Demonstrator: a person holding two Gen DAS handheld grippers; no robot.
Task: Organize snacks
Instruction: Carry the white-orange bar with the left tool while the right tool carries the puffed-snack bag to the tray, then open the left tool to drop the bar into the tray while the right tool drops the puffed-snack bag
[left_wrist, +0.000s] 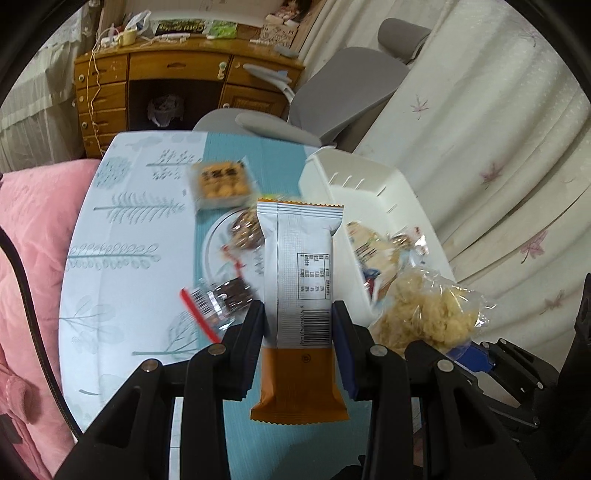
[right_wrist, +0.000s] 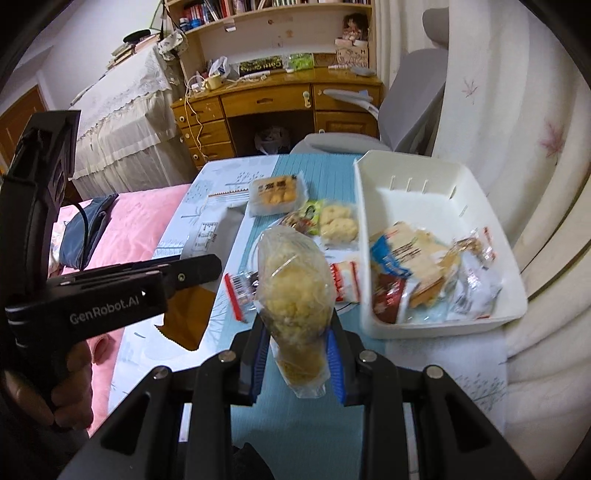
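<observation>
My left gripper (left_wrist: 299, 317) is clamped on a silver-and-orange snack bar (left_wrist: 301, 280), held upright above the table (left_wrist: 122, 236). My right gripper (right_wrist: 297, 332) squeezes a clear bag of yellow puffed snack (right_wrist: 295, 288), also off the table. The white bin (right_wrist: 480, 195) beside them holds several packets; more lie loose left of it.

- Left tongs (left_wrist: 298, 325): 2 black fingers on matte black linkage arms, with dark blue pads on the inner faces.
- Behind them, 4 round silver pivot pins sit on the arms.
- Right tongs (right_wrist: 297, 334): the same black build, with ribbed bright blue pads and 4 silver pins.
- Seen from the right tongs, the left body reads "GenRobot.AI" in white.
- A hand (right_wrist: 70, 384) wraps its black grip.
</observation>
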